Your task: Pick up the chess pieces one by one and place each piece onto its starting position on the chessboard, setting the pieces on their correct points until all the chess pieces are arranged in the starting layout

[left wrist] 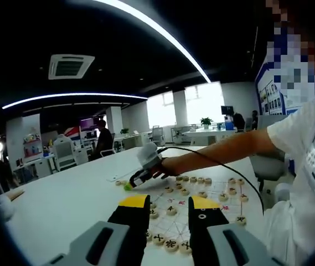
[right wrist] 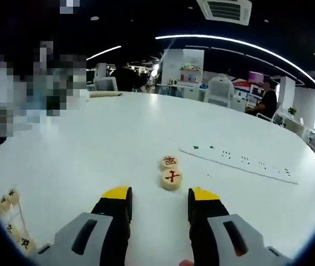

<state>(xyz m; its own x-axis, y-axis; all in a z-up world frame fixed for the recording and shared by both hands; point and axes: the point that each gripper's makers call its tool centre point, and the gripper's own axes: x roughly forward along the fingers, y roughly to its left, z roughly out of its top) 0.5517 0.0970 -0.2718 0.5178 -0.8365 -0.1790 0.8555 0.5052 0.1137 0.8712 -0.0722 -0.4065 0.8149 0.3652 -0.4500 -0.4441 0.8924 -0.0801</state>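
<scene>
Spanning an open office, white table (right wrist: 118,133) carries chessboard (left wrist: 212,202).

Large white table (right wrist: 118,133), smooth top. Chessboard sheet (left wrist: 212,191) lies flat on it, printed lines visible, round wooden chess pieces (left wrist: 171,210) set on its points. Two loose pieces (right wrist: 170,172) with red characters rest on bare tabletop, touching. White power strip (right wrist: 240,162) lies flat just beyond them.
</scene>
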